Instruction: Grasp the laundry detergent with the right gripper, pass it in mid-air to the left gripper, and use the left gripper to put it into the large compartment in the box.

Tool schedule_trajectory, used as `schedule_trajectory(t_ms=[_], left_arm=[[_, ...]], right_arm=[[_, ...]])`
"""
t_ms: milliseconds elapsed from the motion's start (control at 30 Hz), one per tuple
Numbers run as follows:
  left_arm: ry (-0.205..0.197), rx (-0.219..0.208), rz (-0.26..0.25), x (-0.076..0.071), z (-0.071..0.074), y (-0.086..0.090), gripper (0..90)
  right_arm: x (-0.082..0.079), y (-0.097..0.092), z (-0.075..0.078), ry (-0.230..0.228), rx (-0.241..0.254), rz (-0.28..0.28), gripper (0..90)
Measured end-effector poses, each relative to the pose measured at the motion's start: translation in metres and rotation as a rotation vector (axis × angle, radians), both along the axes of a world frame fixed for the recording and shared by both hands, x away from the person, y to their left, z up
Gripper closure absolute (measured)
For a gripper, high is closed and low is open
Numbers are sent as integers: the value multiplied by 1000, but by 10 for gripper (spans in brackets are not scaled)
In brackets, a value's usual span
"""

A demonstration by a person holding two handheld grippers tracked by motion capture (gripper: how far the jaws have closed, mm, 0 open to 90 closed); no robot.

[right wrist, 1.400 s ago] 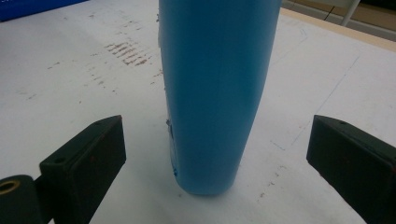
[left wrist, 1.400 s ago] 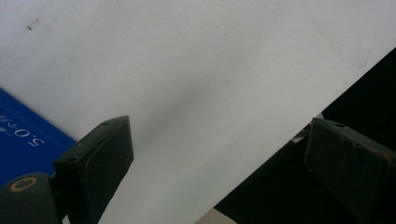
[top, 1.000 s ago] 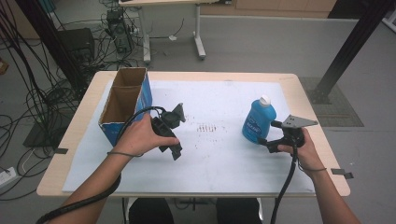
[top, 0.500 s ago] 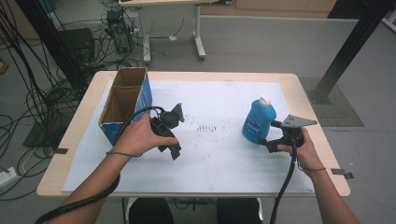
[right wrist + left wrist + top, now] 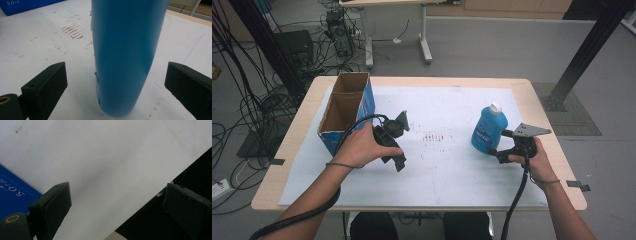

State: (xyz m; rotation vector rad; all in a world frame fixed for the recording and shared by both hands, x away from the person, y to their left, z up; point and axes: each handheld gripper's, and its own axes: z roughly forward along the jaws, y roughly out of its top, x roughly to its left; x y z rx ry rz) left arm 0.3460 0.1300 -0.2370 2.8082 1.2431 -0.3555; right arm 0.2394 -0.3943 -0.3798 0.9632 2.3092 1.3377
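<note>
Two claws spread | right claw point(image 5: 115, 85) straddles blue bottle point(image 5: 127, 50), untouched | box point(image 5: 27, 5) print "5.0" | left claw point(image 5: 117, 202) empty

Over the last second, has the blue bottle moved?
No. The bottle stands where it did, right of the rust marks, between the right gripper's open jaws.

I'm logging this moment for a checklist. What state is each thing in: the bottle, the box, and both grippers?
blue bottle: upright on the table, white cap on, between the open jaws but not yet gripped.
cardboard box: upright, top open, inside looks empty.
right gripper: open, jaws either side of the bottle, gaps on both sides.
left gripper: open, holding nothing, beside the box.
</note>
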Motion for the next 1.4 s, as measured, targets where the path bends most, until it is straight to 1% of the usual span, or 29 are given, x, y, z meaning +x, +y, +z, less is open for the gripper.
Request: schedule_trajectory(t_ms=[333, 500, 900, 967, 1200, 1400], left_arm=[[-9, -4, -6, 2, 5, -1, 82], [-6, -7, -6, 4, 5, -1, 82], [-3, -8, -8, 7, 5, 0, 82], [-7, -6, -3, 7, 4, 0, 82], [-2, -4, -13, 8, 4, -2, 82], [-3, -5, -10, 8, 4, -3, 82]], right_arm=[[2, -2, -2, 7, 5, 0, 42], [4, -3, -1, 1, 2, -3, 42], [7, -1, -1, 5, -5, 0, 43], [7, -1, -1, 3, -7, -3, 43], [7, -2, -1, 2, -6, -7, 43], [6, -3, -2, 2, -4, -10, 42]])
